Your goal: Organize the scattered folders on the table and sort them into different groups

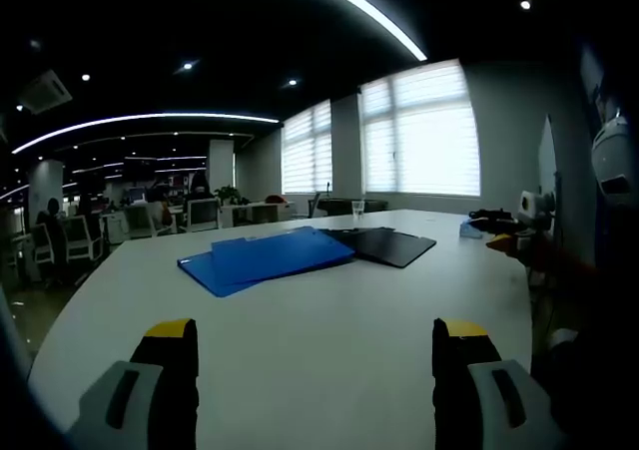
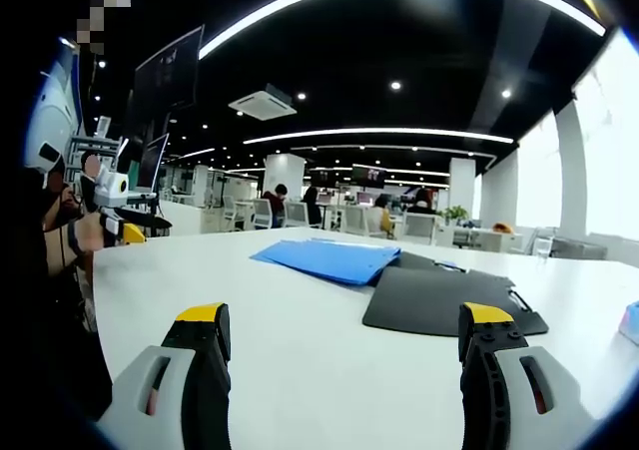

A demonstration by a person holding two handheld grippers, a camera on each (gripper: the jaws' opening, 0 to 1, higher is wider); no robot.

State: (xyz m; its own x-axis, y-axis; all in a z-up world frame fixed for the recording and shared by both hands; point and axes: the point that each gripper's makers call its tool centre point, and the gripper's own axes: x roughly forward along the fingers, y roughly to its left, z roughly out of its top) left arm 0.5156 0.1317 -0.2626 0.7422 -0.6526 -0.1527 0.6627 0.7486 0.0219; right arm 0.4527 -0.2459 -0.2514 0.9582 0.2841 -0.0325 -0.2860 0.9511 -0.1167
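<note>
Left gripper (image 1: 315, 342): jaws stood wide apart above the white table (image 1: 329, 370), holding nothing; yellow tips showed on both jaws.
Right gripper (image 2: 344, 332): jaws likewise spread wide over the table (image 2: 300, 370), nothing between them.
Other gripper, seen across the table: in the left gripper view the right gripper (image 1: 524, 232) hovered at the far right edge; in the right gripper view the left gripper (image 2: 125, 221) sat at the left edge, held by a person; its jaw state could not be told from there.
Blue folders (image 1: 268, 257): lay flat and overlapping mid-table, well apart from both grippers; in the right gripper view they (image 2: 327, 258) rested beyond the black ones.
Black folders (image 1: 384, 243): lay flat just beside the blue folders, touching or overlapping their edge; in the right gripper view the nearer black folder (image 2: 439, 300) was closest to the jaws, a second one partly under it.
Glass (image 1: 357, 211): stood upright at the far table edge, behind the folders; contents could not be told. It also showed in the right gripper view (image 2: 542, 247).
Small blue item (image 1: 471, 230): rested on the table near the right side; what it was could not be told.
Background: office desks, chairs and seated people lay beyond the table; bright blinds covered the windows (image 1: 424, 131).
</note>
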